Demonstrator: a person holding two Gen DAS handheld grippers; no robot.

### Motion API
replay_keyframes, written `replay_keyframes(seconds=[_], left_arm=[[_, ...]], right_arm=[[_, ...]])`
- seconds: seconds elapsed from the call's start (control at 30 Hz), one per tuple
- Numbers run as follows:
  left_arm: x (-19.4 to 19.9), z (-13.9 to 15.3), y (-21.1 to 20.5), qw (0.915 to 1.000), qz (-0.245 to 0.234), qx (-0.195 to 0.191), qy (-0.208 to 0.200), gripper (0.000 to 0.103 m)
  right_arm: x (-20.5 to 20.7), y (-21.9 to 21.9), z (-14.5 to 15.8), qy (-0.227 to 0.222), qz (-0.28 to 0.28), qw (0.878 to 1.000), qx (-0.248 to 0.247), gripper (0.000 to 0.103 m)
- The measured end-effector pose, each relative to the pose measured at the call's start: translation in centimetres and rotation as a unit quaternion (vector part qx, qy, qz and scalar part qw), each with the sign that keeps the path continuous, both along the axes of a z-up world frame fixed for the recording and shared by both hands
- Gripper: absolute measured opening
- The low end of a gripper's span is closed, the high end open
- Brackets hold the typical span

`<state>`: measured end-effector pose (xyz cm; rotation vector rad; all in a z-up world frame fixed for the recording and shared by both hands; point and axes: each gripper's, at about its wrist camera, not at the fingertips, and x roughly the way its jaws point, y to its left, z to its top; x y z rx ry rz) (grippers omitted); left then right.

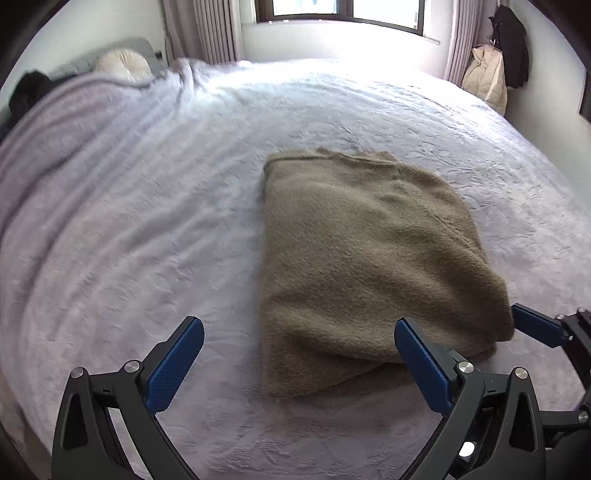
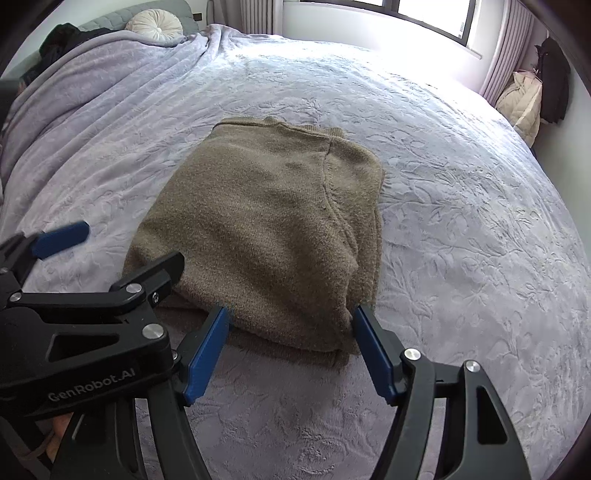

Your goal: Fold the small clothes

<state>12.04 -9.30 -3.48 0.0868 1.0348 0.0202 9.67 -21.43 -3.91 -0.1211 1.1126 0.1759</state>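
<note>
A tan knitted sweater [image 1: 354, 258] lies folded into a rectangle on the lilac bedspread [image 1: 147, 221]; it also shows in the right wrist view [image 2: 266, 229]. My left gripper [image 1: 299, 328] is open and empty, with the sweater's near left corner between its blue pads. My right gripper [image 2: 291, 314] is open and empty, its pads on either side of the sweater's near right edge, close to the cloth. The left gripper [image 2: 114, 240] shows at the left of the right wrist view. One finger of the right gripper [image 1: 535, 325] shows at the right of the left wrist view.
A round cream cushion [image 2: 155, 24] and dark clothes [image 2: 62, 37] lie at the head of the bed, far left. A window [image 1: 347, 11] with curtains is beyond the bed. A cream jacket [image 1: 484, 74] and a dark garment [image 1: 511, 44] hang at the right wall.
</note>
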Motion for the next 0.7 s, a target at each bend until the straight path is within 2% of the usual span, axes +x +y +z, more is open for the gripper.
replay_keyframes(seconds=[0.7], left_arm=[[-0.1, 0.5, 0.3, 1.0, 0.002, -0.005, -0.003, 0.103]], right_arm=[[-0.5, 0.33, 0.42, -0.003, 0.001, 1.0, 0.005, 0.074]])
